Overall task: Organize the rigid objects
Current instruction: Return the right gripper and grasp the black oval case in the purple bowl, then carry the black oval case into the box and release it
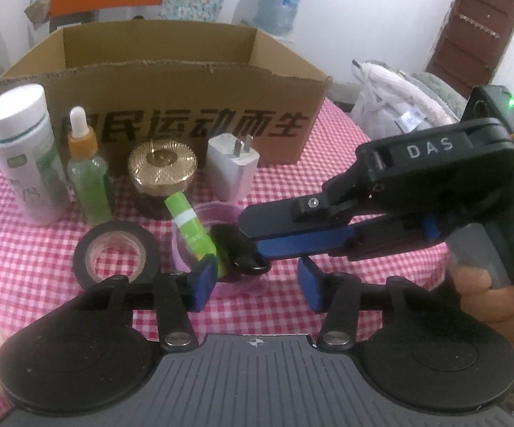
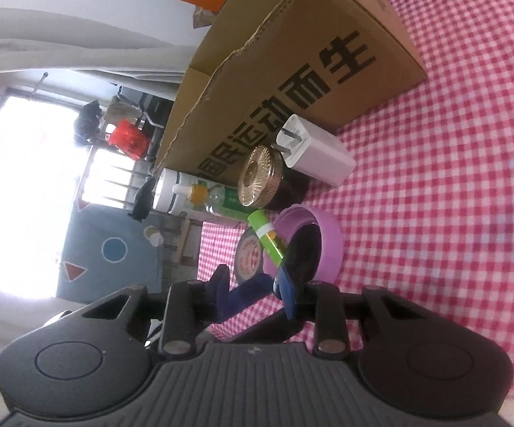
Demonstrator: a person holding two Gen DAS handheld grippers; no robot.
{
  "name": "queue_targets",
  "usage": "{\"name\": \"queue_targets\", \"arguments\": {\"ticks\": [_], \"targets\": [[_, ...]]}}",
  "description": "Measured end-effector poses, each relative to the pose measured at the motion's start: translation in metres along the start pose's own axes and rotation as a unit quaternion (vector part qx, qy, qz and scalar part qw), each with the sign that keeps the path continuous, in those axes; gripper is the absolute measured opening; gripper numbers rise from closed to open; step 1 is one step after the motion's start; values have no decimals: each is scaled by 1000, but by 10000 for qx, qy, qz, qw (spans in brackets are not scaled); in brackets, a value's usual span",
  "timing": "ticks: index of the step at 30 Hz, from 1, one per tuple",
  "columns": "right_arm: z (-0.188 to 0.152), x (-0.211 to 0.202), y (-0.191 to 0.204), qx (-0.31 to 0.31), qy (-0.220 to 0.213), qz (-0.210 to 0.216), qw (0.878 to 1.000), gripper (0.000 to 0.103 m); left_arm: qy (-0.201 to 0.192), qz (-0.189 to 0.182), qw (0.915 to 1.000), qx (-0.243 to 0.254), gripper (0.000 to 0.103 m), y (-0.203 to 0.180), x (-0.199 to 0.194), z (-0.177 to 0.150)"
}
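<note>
A translucent purple cup (image 1: 182,245) (image 2: 328,242) stands on the pink checked tablecloth. A green tube (image 1: 189,227) (image 2: 265,235) leans out of it, and a glossy black object (image 1: 232,245) (image 2: 305,249) sits inside. My left gripper (image 1: 257,286) is low in front of the cup with its pads apart. The left pad is beside the tube's lower end and the right pad touches nothing. My right gripper (image 1: 253,238) (image 2: 253,286), rolled on its side, reaches in from the right. Its narrow jaws sit at the black object, and contact by the pads is unclear.
Behind the cup a black tape roll (image 1: 116,252), a white bottle (image 1: 22,153), a green dropper bottle (image 1: 88,174), a gold-lidded jar (image 1: 162,178) and a white charger plug (image 1: 232,167) line up before an open cardboard box (image 1: 185,82). A hand (image 1: 495,284) holds the right gripper.
</note>
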State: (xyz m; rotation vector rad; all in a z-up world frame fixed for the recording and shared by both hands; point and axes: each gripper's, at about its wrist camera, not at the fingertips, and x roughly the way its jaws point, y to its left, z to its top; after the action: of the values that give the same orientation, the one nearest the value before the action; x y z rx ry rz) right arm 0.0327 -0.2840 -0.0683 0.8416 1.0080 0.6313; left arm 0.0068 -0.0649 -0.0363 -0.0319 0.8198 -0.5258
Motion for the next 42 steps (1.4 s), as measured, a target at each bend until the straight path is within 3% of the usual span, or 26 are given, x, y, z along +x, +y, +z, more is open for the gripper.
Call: {"name": "queue_targets", "arguments": {"ticks": [9,18,22,24,32,42], "targets": [[6,12,0,-23,-73,-449,9990,33,38,73,10000,-44,36,6,5,1],[15,30,-2,38,127,-607,9981,33,196,-74,9996,-170,36,11,13,5],[18,34,-8,303,112,-504,9982,34,171,-93,9995,-244,35,13,14,5],[20,35,-13,481,118,-438,9978,35,104,-41,9997,-198,29,12,12,4],[24,34,-20,711,46,-311,9970,42,-29,446,9976,520,19,-7,10,-1],[17,36,-16,659,-47,-292,9974,32,-139,595,9970,480,16,-10,4,6]]}}
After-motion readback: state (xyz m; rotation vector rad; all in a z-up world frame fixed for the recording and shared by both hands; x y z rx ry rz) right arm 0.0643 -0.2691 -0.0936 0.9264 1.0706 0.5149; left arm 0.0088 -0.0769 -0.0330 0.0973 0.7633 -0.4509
